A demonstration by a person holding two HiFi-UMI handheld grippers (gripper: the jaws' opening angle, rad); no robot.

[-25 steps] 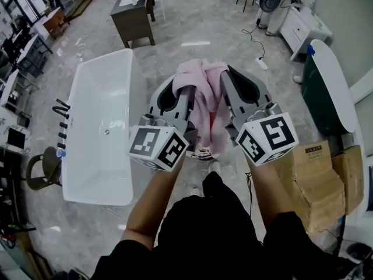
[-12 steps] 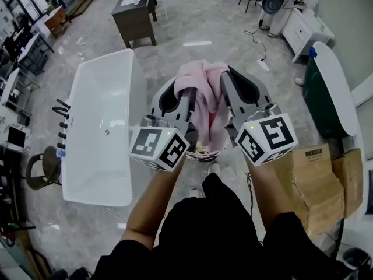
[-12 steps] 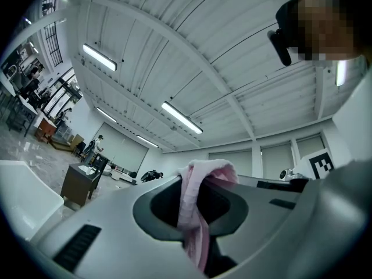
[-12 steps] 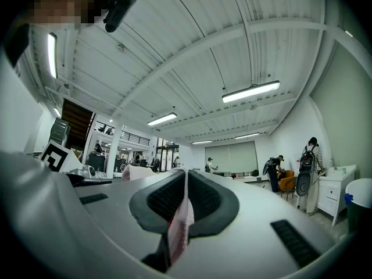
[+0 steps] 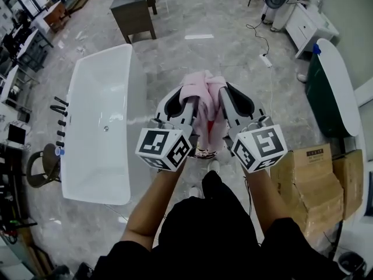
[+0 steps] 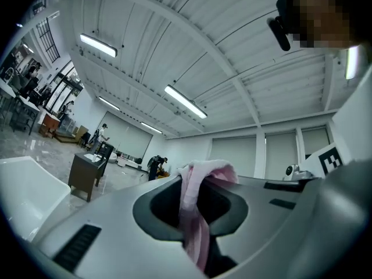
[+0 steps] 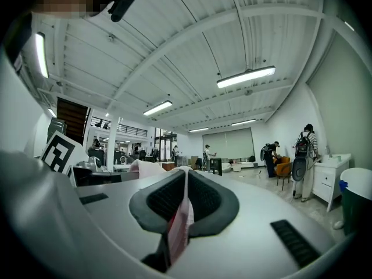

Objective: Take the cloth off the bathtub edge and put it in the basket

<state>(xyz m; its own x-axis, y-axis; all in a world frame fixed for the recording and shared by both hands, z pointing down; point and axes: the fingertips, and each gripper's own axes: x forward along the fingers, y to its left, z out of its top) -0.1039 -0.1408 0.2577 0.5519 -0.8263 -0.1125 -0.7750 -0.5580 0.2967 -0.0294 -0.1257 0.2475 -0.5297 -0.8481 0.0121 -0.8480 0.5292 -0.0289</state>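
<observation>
The pink cloth [image 5: 202, 101] hangs bunched between my two grippers, in the air over the floor to the right of the white bathtub [image 5: 99, 121]. My left gripper [image 5: 187, 93] is shut on the cloth's left part, which drapes over the jaw tips and runs down between them [image 6: 195, 214]. My right gripper [image 5: 221, 95] is shut on a thin fold of cloth [image 7: 180, 222] with a red patch. Below the hanging cloth a patterned rim [image 5: 204, 153] shows, which may be the basket; most of it is hidden.
A black tap set [image 5: 59, 107] stands at the tub's left side. A dark green tub with a white rim [image 5: 329, 86] is at the right, cardboard boxes [image 5: 315, 177] beside it. A dark cabinet [image 5: 133, 10] stands farther off. A cable with a power strip [image 5: 265, 60] lies on the floor.
Both grippers have come down together with the cloth still pinched in them. The cloth now hangs lower and looks more tightly bunched.
</observation>
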